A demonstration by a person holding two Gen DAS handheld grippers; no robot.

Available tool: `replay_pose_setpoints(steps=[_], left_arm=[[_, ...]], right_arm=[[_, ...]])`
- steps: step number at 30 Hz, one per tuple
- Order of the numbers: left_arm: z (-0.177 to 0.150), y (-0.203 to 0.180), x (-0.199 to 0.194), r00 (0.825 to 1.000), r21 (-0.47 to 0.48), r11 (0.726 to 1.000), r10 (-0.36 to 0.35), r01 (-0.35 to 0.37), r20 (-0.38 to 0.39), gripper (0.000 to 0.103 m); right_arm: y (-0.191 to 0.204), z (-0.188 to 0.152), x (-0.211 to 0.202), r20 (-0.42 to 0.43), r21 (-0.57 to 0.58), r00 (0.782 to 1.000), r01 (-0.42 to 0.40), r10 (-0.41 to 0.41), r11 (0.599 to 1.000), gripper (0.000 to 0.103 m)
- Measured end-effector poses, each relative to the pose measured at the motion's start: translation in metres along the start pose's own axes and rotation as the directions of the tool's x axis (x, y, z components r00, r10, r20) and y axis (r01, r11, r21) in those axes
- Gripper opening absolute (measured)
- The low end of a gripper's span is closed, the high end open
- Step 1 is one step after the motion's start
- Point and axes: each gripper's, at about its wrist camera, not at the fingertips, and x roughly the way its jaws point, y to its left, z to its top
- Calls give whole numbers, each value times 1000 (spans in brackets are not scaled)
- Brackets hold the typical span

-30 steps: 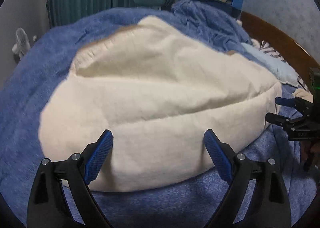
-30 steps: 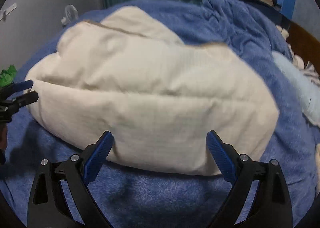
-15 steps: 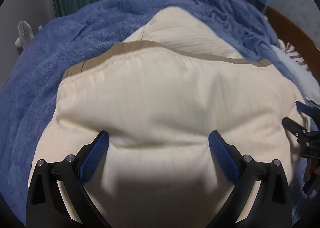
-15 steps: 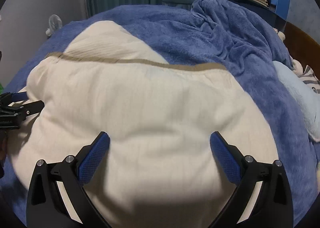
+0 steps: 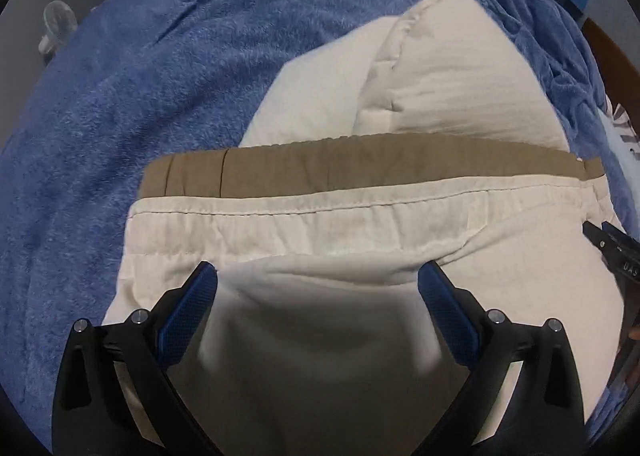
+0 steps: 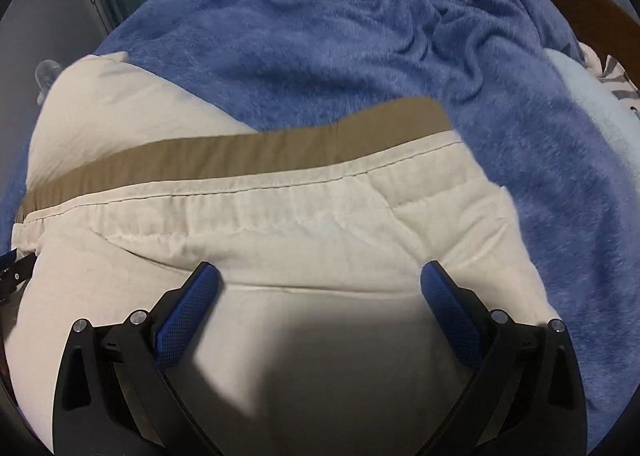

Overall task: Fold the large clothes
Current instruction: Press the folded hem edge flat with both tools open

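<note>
Cream trousers (image 5: 360, 240) with a tan inner waistband (image 5: 360, 168) lie folded on a blue blanket (image 5: 140, 96); their legs run away from me. They also show in the right wrist view (image 6: 280, 224), with the tan waistband (image 6: 240, 156) across them. My left gripper (image 5: 318, 288) is open and empty, low over the cloth just short of the waistband. My right gripper (image 6: 320, 288) is open and empty, likewise low over the cloth. Each gripper's tip shows at the edge of the other's view.
The blue blanket (image 6: 400, 56) covers the bed all around the trousers and bunches at the back right. A light blue pillow (image 6: 592, 104) and a wooden headboard (image 6: 592, 16) are at the right. A small fan (image 5: 56, 24) stands at the far left.
Both grippers have moved forward and down over the trousers. The waistband now lies close ahead of the fingers. Both stay open.
</note>
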Motion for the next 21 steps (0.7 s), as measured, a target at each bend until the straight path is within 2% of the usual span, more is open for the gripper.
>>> replay_pose_setpoints(steps=[8, 13, 21], left_arm=[[-10, -9, 23, 999, 10, 999, 40, -40, 19, 98], [-10, -8, 30, 999, 0, 1000, 31, -31, 14, 98], [-11, -6, 33, 999, -8, 999, 32, -32, 44, 98]], right_arm=[[4, -11, 19, 16, 11, 1000, 25, -25, 1000, 97], [2, -13, 28, 6, 23, 1000, 3, -3, 1000, 97], [3, -20, 30, 49, 27, 999, 6, -8, 1000, 97]])
